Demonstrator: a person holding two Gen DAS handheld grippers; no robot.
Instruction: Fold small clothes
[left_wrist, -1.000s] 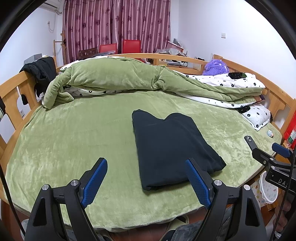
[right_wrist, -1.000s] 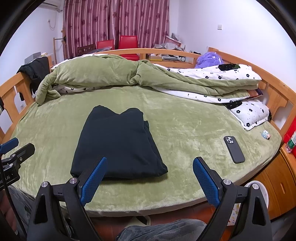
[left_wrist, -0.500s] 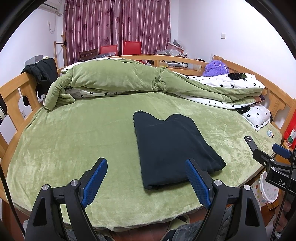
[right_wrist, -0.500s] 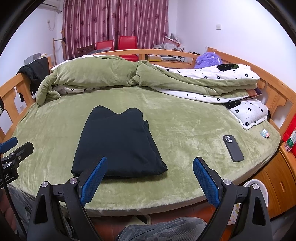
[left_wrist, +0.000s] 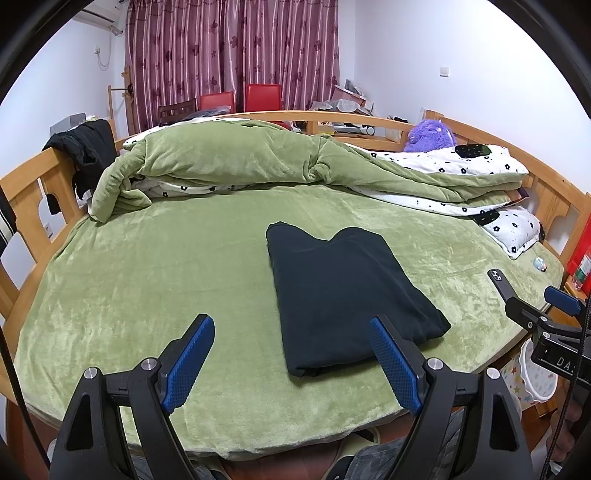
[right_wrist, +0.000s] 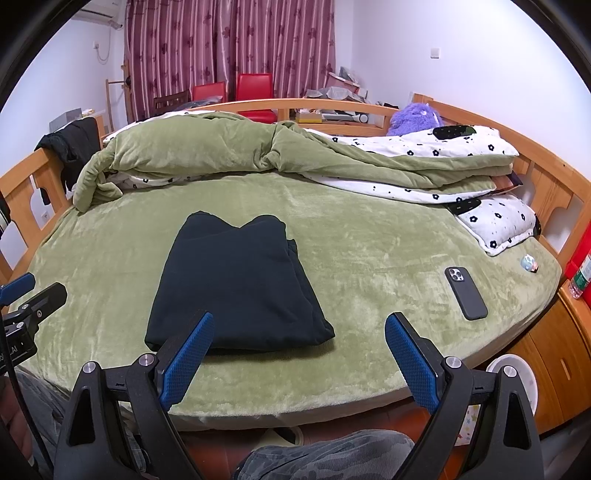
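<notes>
A dark folded garment (left_wrist: 343, 291) lies flat on the green bed cover; it also shows in the right wrist view (right_wrist: 236, 284). My left gripper (left_wrist: 291, 358) is open and empty, held back above the bed's near edge, with its right finger just in front of the garment's near edge. My right gripper (right_wrist: 299, 354) is open and empty, also near the front edge, to the right of the garment's near corner. Neither gripper touches the garment.
A rolled green duvet (left_wrist: 236, 162) and a flowered quilt (right_wrist: 424, 147) lie at the back. A black phone (right_wrist: 465, 293) lies on the bed at the right, near a flowered pillow (right_wrist: 502, 221). A wooden bed rail (left_wrist: 26, 184) rings the bed.
Both grippers have drifted slightly back and up from the bed; the garment lies as before. Both stay open.
</notes>
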